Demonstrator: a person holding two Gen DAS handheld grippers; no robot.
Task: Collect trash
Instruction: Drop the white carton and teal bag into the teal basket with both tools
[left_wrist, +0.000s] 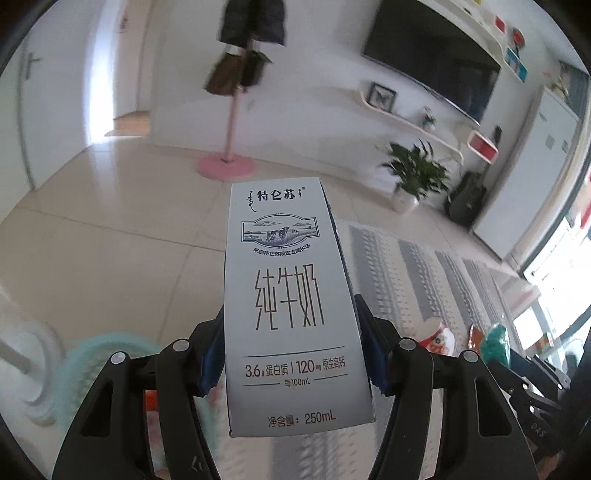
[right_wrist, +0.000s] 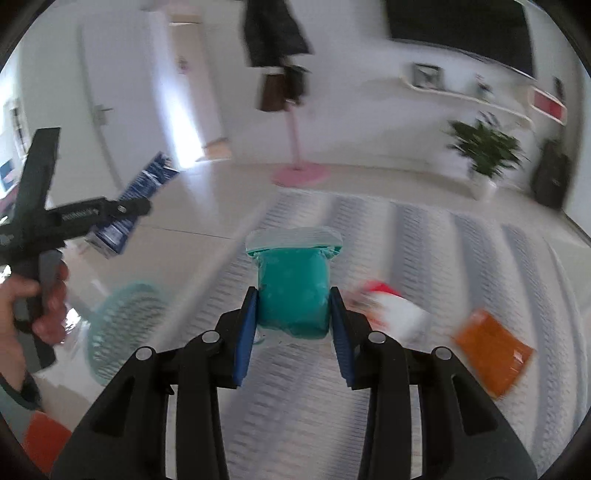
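My left gripper (left_wrist: 291, 354) is shut on a white milk carton (left_wrist: 291, 306) with Chinese print, held upright above the floor. The carton's blue side (right_wrist: 142, 201) shows in the right wrist view, with the left gripper's body (right_wrist: 92, 214) across it. My right gripper (right_wrist: 293, 317) is shut on a teal plastic packet (right_wrist: 293, 291) with a clear top edge, held above the striped rug. A teal mesh bin (right_wrist: 122, 328) stands on the floor at lower left; it also shows in the left wrist view (left_wrist: 99, 365).
On the grey striped rug (right_wrist: 424, 243) lie a red and white cup (right_wrist: 391, 310) and an orange packet (right_wrist: 491, 350). A pink coat stand (left_wrist: 227, 162), a potted plant (left_wrist: 413, 181) and a wall TV (left_wrist: 432, 55) are farther back.
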